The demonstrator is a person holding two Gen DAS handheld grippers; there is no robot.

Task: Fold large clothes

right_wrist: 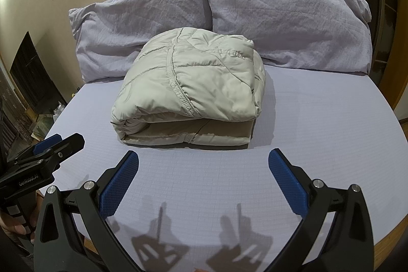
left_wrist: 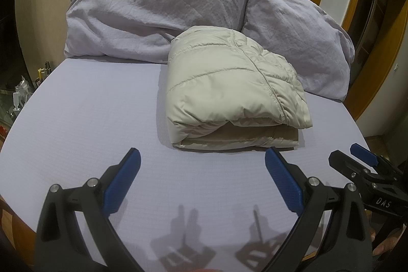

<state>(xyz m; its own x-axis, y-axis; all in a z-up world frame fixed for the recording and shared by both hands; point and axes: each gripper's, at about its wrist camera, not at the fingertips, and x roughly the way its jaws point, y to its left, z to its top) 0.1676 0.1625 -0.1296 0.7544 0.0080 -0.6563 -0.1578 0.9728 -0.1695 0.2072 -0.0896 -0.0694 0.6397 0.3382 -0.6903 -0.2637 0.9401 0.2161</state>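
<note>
Jacket [left_wrist: 229,88], a pale quilted puffer, lies folded into a thick bundle on the bed [left_wrist: 89,119], straight ahead of both sets of jaws and clear of them, its far edge touching the two lilac pillows [left_wrist: 153,17]. It looks light and soft, with a smooth shell that is likely slippery and padding that probably springs back, so the layers may slide apart if lifted by the top alone. The safest hold seems to be low on the near folded edge, where the stacked layers and darker lining show, pinching through all of them from both ends. The left gripper [left_wrist: 202,165] hovers over bare sheet with its jaws spread wide and empty; the right gripper [right_wrist: 204,165], beside it, is likewise spread and holds nothing.
</note>
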